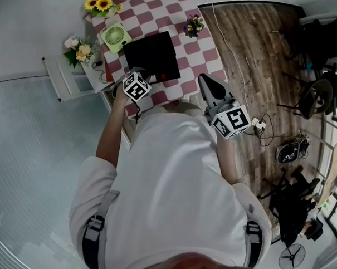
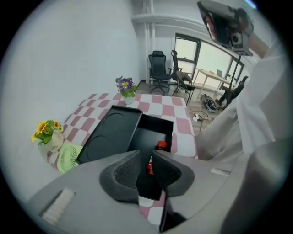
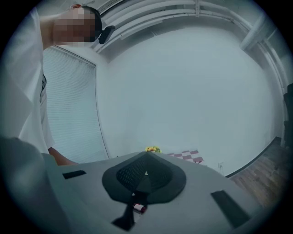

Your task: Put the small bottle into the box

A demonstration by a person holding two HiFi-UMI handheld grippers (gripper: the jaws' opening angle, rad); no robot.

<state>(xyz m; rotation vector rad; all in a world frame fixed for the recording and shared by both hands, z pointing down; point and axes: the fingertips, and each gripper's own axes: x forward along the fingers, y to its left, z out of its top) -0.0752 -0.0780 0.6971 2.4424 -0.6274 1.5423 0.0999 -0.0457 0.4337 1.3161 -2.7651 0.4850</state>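
Note:
The small bottle (image 2: 160,146), red-capped, lies inside the open black box (image 2: 158,119) on the checked table; in the head view the small bottle (image 1: 162,76) shows as a red spot at the box's (image 1: 152,55) near edge. The box's lid (image 2: 114,135) lies flat beside it on the left. My left gripper (image 2: 145,155) hovers above the near end of the box, jaws a narrow gap apart, nothing between the pads. In the head view the left gripper (image 1: 138,78) is at the table's near edge. My right gripper (image 3: 145,172) is shut and empty. In the head view the right gripper (image 1: 205,81) is off the table's right side.
On the checked tablecloth (image 1: 200,54) stand a green fan (image 1: 115,36), sunflowers (image 1: 102,3) and purple flowers (image 1: 193,25). A white side shelf holds pale flowers (image 1: 77,49). Cables and a power strip (image 1: 258,125) lie on the wood floor; office chairs (image 2: 159,71) stand beyond.

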